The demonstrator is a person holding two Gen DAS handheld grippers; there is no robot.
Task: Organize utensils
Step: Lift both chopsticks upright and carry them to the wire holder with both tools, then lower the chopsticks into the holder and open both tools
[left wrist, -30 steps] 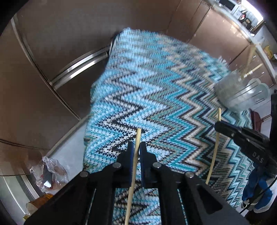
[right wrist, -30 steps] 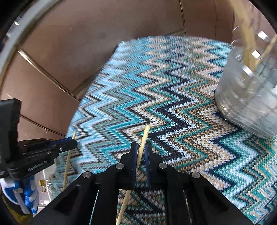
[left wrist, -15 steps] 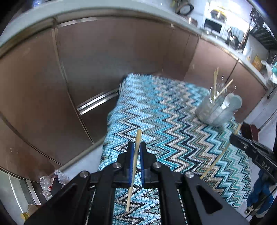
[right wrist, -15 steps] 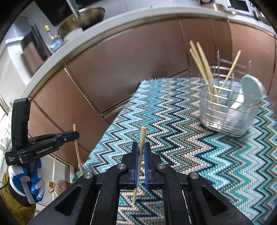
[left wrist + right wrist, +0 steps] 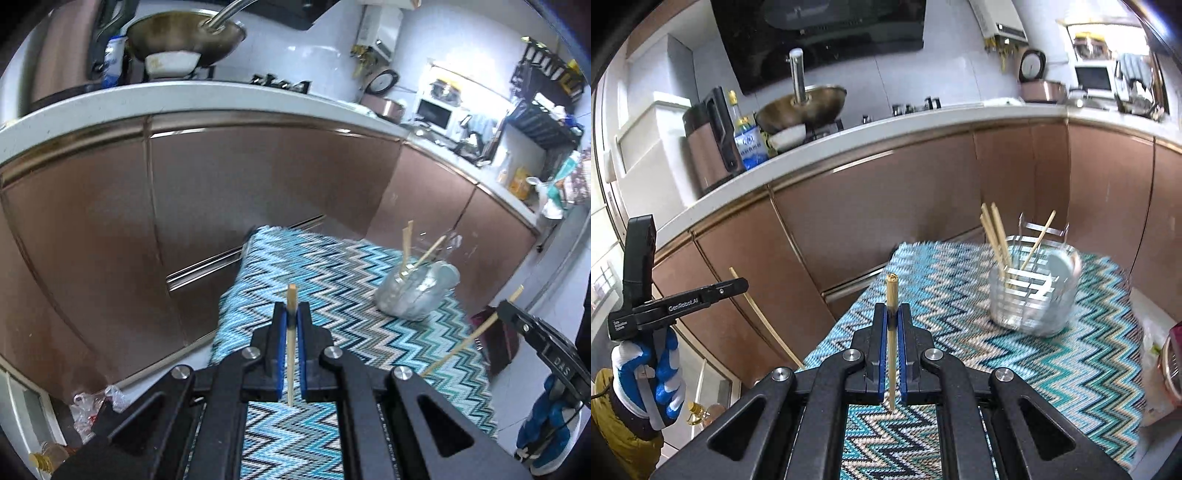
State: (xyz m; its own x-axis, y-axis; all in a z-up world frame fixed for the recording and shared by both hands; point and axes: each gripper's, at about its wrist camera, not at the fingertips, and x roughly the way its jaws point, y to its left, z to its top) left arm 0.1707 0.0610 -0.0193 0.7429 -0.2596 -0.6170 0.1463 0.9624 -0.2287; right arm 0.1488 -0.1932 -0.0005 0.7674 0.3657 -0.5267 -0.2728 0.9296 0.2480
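My left gripper (image 5: 291, 314) is shut on a pale wooden chopstick (image 5: 291, 347) that stands up between its blue pads. My right gripper (image 5: 893, 314) is shut on a second chopstick (image 5: 892, 339) the same way. Both hang above the zigzag-patterned cloth (image 5: 332, 280) on the table. A clear utensil holder (image 5: 1032, 295) stands on the cloth's far right with several chopsticks and a pale spoon in it; it also shows in the left wrist view as the holder (image 5: 415, 295). Each view catches the other gripper from the side: the right gripper (image 5: 506, 308) and the left gripper (image 5: 738, 284), each with its chopstick.
Brown cabinet fronts (image 5: 868, 221) run behind the table under a white counter (image 5: 886, 122) with a wok (image 5: 801, 107), bottles and appliances. A gloved hand (image 5: 646, 380) holds the left gripper's handle. A plastic bag (image 5: 92, 402) lies on the floor at the left.
Both grippers have risen and tilted up with their chopsticks still clamped. The counter and wok have come into view, and the holder now looks smaller and farther off.
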